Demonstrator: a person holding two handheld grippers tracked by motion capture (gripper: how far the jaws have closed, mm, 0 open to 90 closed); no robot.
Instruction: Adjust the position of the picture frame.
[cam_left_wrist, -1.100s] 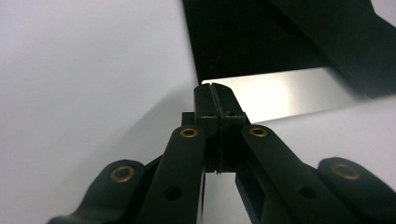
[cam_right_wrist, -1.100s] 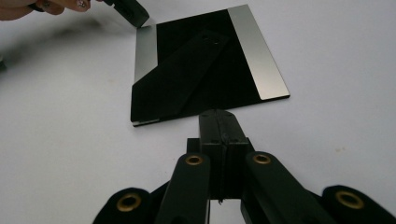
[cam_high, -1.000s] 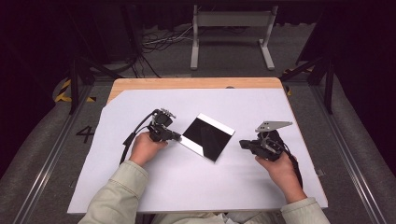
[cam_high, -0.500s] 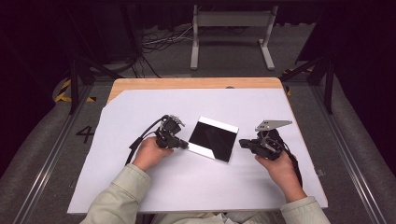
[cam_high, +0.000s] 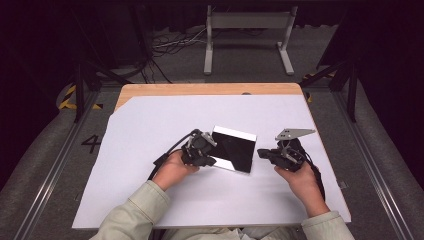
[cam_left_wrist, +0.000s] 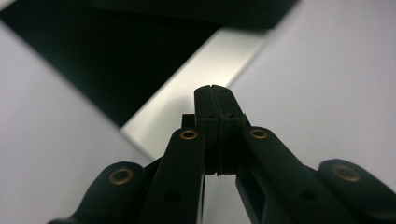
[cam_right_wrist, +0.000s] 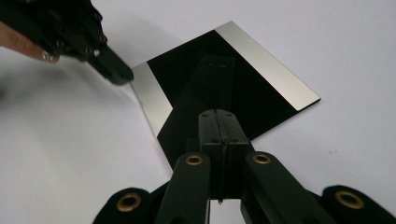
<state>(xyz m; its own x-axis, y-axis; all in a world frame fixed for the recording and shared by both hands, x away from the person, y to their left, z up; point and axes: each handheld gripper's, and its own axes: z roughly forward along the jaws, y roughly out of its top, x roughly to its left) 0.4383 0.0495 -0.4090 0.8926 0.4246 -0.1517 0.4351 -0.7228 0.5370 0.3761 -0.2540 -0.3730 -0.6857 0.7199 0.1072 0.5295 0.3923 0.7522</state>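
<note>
A square mirror-like plate, dark in the middle with bright silver strips, lies flat on the white sheet. My left gripper is shut with nothing between its jaws. Its tip rests at the plate's left edge, and the right gripper view shows that tip at the plate. In the left gripper view the shut jaws point over a silver strip of the plate. My right gripper is shut and empty, just off the plate's right edge. Its jaws aim across the plate.
The white sheet covers most of a wooden table, whose bare strip shows along the far edge. Beyond it on the floor are cables and a metal stand. Rails run along both sides.
My left gripper has moved right against the plate's left edge. The plate has slid a little to the right and turned. The right gripper has stayed put.
</note>
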